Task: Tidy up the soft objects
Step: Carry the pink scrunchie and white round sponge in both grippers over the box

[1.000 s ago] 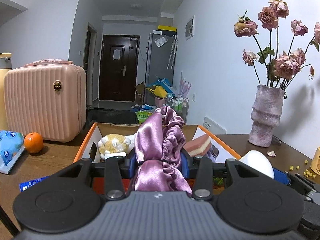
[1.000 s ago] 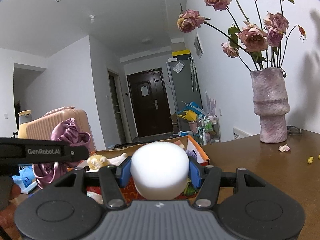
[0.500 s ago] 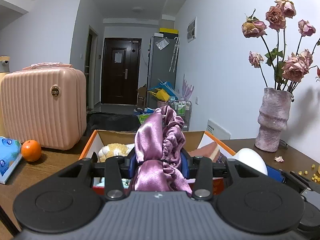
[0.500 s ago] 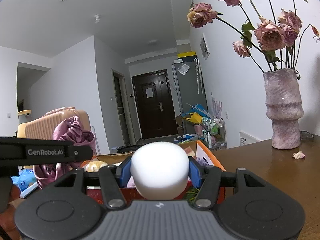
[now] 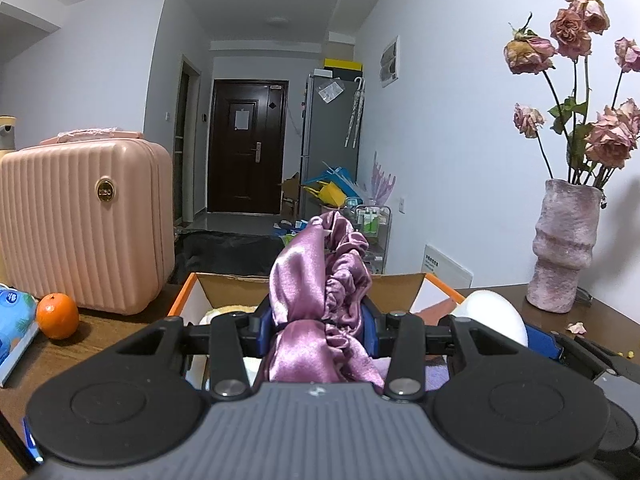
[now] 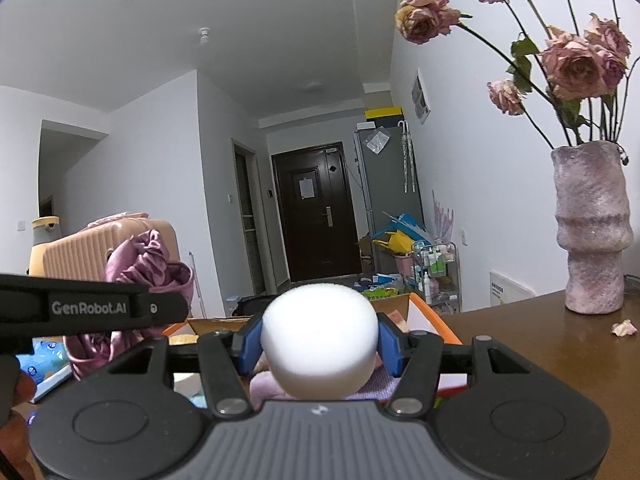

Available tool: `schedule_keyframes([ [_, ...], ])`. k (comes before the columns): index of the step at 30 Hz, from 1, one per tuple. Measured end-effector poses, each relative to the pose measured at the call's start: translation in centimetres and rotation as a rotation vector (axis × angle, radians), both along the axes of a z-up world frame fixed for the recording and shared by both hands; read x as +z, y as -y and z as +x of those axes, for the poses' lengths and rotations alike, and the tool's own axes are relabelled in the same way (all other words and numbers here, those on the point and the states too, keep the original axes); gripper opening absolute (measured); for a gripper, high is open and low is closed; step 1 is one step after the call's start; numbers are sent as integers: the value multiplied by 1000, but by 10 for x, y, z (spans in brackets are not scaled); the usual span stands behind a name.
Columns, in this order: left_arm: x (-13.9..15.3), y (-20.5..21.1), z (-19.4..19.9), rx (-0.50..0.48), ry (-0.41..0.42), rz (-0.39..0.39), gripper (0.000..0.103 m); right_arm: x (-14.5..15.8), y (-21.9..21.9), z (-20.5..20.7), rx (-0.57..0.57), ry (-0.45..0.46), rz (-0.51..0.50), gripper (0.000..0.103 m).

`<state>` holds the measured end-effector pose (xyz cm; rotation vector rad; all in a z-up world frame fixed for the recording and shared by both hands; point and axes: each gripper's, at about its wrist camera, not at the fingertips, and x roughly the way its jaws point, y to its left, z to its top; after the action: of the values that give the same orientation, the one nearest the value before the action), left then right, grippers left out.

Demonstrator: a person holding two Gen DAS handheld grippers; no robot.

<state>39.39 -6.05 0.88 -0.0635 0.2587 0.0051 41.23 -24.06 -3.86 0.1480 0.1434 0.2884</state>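
My left gripper [image 5: 318,328] is shut on a bunched purple satin cloth [image 5: 316,280] that sticks up above its blue pads. My right gripper [image 6: 319,342] is shut on a round white foam sponge [image 6: 319,340]. Both hang just in front of an open cardboard box with an orange rim [image 5: 182,300], which holds a yellowish plush [image 5: 228,312] and other soft items, mostly hidden by the grippers. In the right wrist view the left gripper's side [image 6: 88,308] and the purple cloth [image 6: 148,256] show at left. In the left wrist view the white sponge [image 5: 494,316] shows at right.
A pink ribbed suitcase [image 5: 80,220], an orange [image 5: 57,315] and a blue tissue pack [image 5: 14,320] sit on the brown table at left. A pink vase of dried roses [image 6: 594,232] stands at right with fallen petals [image 6: 623,327]. A hallway with a dark door lies beyond.
Both grippers have drawn back from the box with their loads; the box sits lower and is more hidden, and the vase has shifted right in both views.
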Motion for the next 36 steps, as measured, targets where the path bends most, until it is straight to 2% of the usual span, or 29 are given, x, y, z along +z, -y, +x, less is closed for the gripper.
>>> schedule_keyframes([
  [23,-5,-11,50,40,-4,-9,42,-1,-19,44,15,29,-42,56],
  [36,-9,-17,73,58,-10,-29,42,-2,-30,70,1,41,-98,56],
])
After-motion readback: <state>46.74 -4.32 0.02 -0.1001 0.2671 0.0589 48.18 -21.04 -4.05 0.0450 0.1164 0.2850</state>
